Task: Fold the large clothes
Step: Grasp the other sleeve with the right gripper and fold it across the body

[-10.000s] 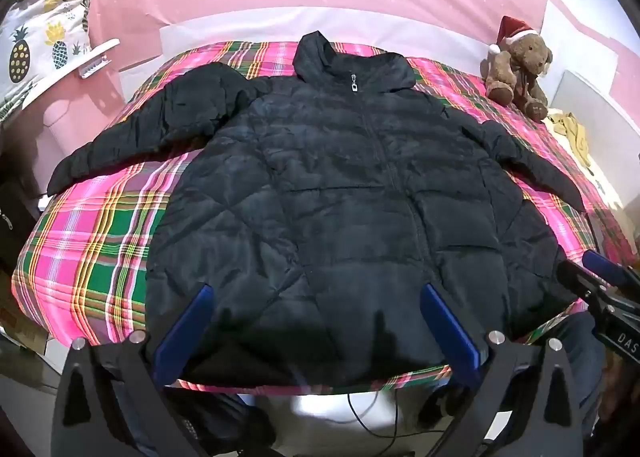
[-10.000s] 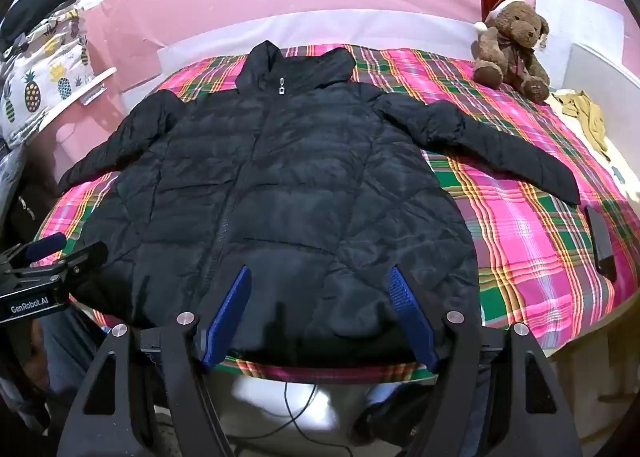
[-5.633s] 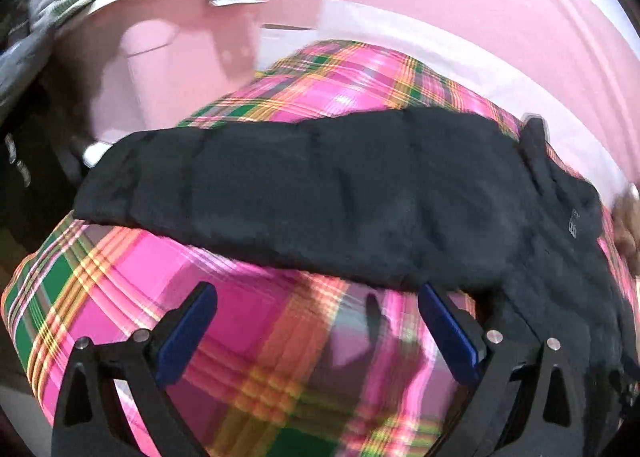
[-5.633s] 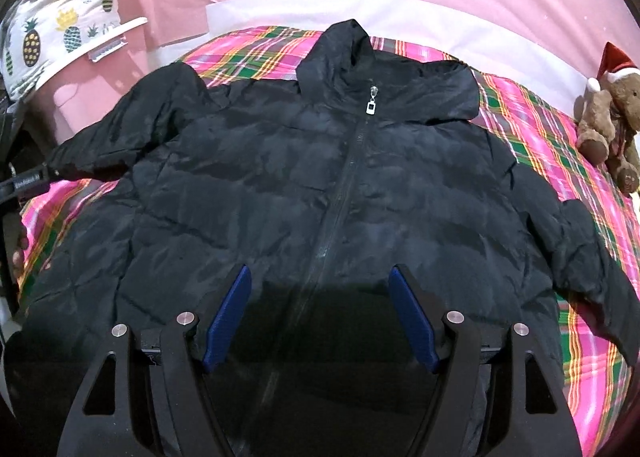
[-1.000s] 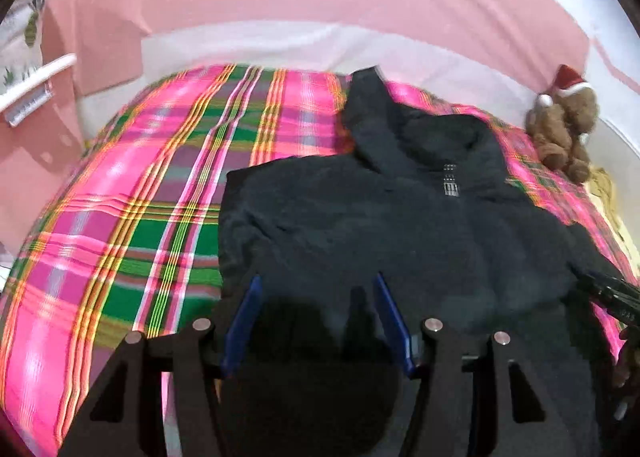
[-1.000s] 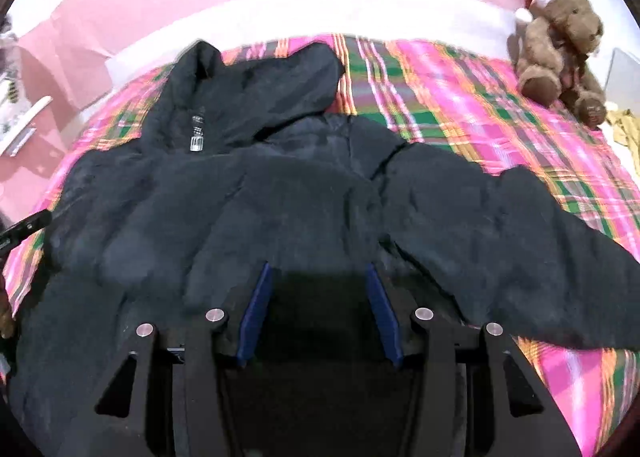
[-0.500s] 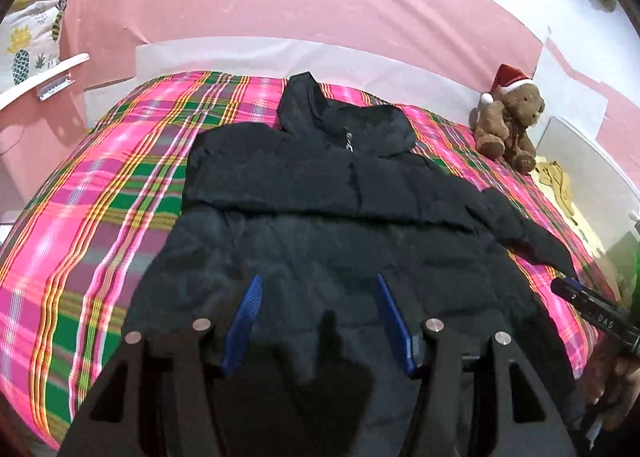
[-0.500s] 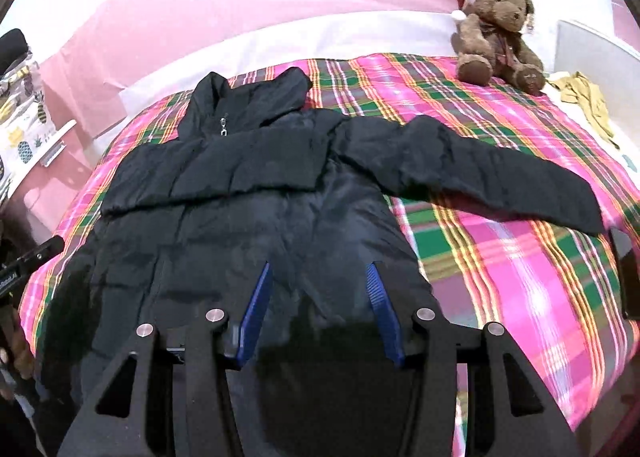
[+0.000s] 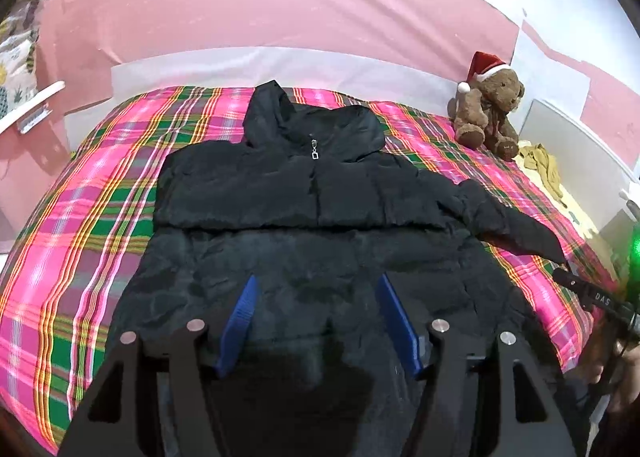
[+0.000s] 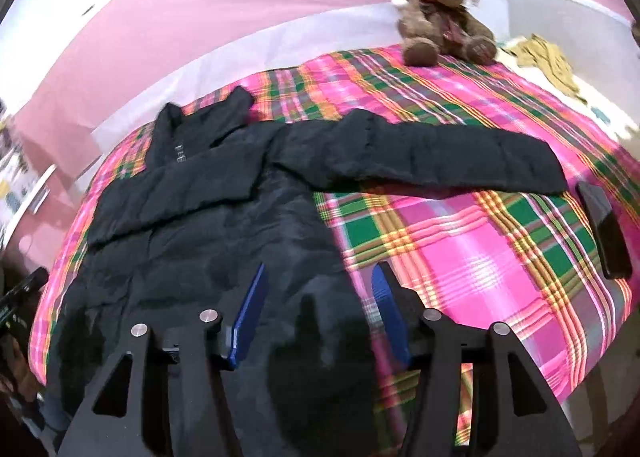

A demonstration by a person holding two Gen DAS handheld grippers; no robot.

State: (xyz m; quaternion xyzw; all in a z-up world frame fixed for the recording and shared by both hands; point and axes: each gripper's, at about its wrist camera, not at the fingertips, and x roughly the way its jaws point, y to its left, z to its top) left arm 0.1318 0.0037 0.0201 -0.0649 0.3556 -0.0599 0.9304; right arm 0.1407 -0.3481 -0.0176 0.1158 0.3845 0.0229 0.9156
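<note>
- The left gripper [image 9: 316, 317] hung over the hem end of the black puffer jacket [image 9: 320, 225], its blue jaws parted and opening further, with nothing pinched; only the quilted front showed in the gap between them.
- The right gripper [image 10: 318, 311] hung over the jacket's hem corner on its own side, jaws likewise opening and bare, straddling the jacket's edge where it met the plaid bedspread [image 10: 500, 257].
- The jacket lay front up on the bedspread, its length running away from both grippers toward the collar [image 9: 312, 125] at the far end.
- One sleeve [image 9: 260, 193] lay folded across the chest, a band lying crosswise to that length.
- The other sleeve [image 10: 432, 149] stretched straight out sideways over the bedspread on the right gripper's side, cuff far from the body, near a dark phone [image 10: 606, 233].
- By my reading, that outstretched sleeve was the next piece to fold in, and the right gripper stood clearly nearer it.
- Farthest off, a teddy bear [image 10: 440, 13] sat at the bed's far corner.
</note>
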